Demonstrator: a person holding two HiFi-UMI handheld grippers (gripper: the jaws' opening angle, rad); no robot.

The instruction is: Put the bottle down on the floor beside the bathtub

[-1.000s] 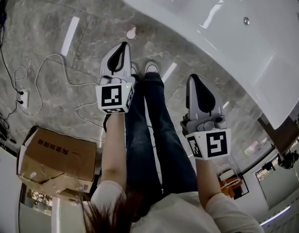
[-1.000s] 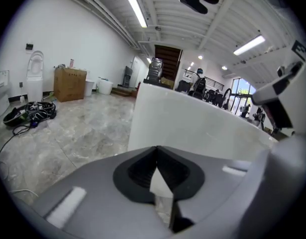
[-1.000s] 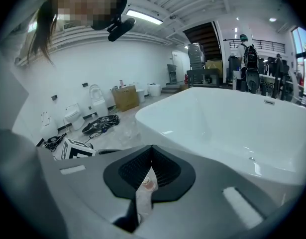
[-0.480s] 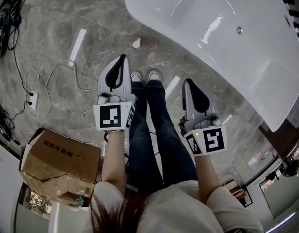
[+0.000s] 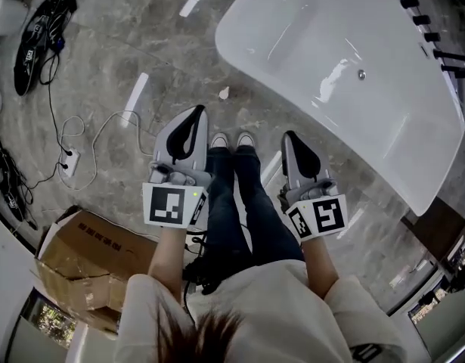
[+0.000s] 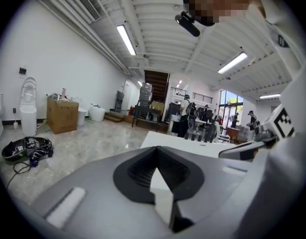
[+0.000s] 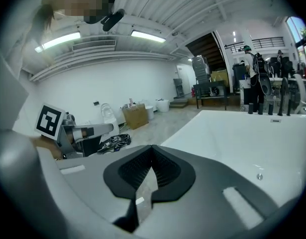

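Note:
A small white bottle (image 5: 224,93) stands on the grey marble floor just left of the white bathtub (image 5: 383,127), apart from both grippers. My left gripper (image 5: 198,110) is held high above the floor over the person's shoes, shut with nothing between its jaws. My right gripper (image 5: 289,136) hangs beside it, closer to the tub, also shut and empty. In the left gripper view the left gripper (image 6: 156,148) points almost level across the room. In the right gripper view the right gripper (image 7: 153,147) looks along the tub's rim (image 7: 232,121). The bottle shows in neither gripper view.
A torn cardboard box (image 5: 81,255) lies at the lower left. A power strip (image 5: 69,159) with a white cable and a black bundle of cables (image 5: 39,40) lie on the floor to the left. Black fittings (image 5: 425,21) stand at the tub's far end. People stand in the background (image 6: 202,121).
Both grippers have risen away from the floor, the left more than the right, and the view has widened. The bottle stays on the floor beside the tub.

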